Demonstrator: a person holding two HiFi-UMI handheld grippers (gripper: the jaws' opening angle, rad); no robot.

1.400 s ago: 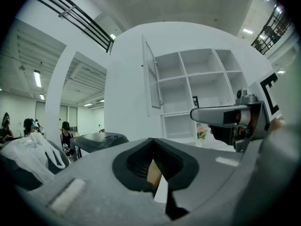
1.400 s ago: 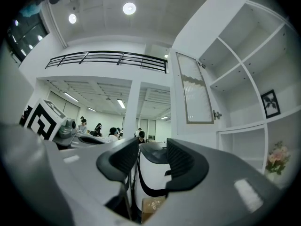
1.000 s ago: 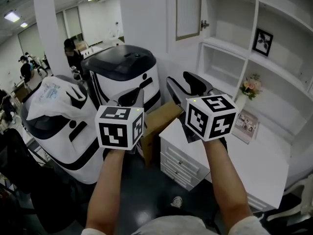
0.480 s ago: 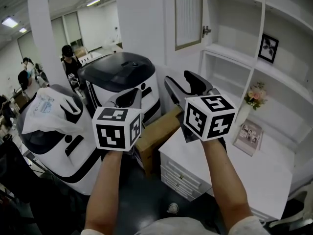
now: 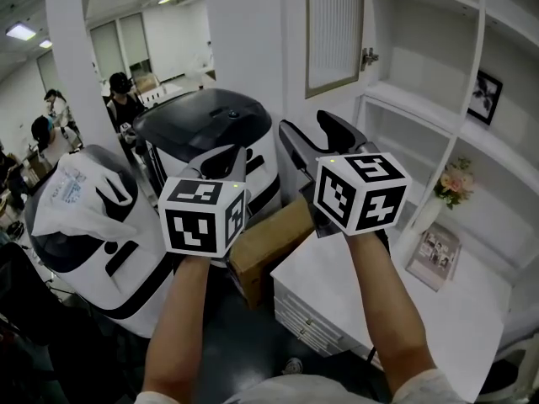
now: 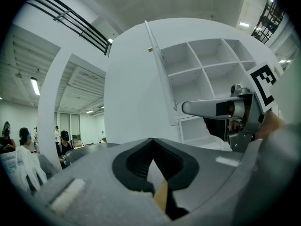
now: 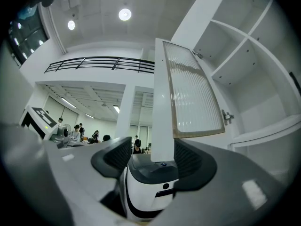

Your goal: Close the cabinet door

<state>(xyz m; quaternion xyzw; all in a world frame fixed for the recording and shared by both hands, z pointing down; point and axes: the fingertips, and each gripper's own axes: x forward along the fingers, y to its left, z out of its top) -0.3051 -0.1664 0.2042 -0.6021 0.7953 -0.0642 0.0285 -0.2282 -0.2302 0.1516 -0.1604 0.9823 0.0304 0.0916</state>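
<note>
Cabinet door (image 5: 335, 32) is seen swung open above and beyond both tools, untouched. Nearest, the left tool (image 6: 153, 141) is closed tight and empty; the right tool (image 7: 153, 160) has just been spread wide, nothing between its jaws. Farther off, the ribbed panel (image 7: 195, 93) could be cracked if struck by an outstretched jaw, and the door could be slammed against the shelves (image 5: 421, 66) if shoved hard.

Grey left tool (image 5: 227, 162), right tool (image 5: 305, 124), marker cubes (image 5: 205, 217)
</note>
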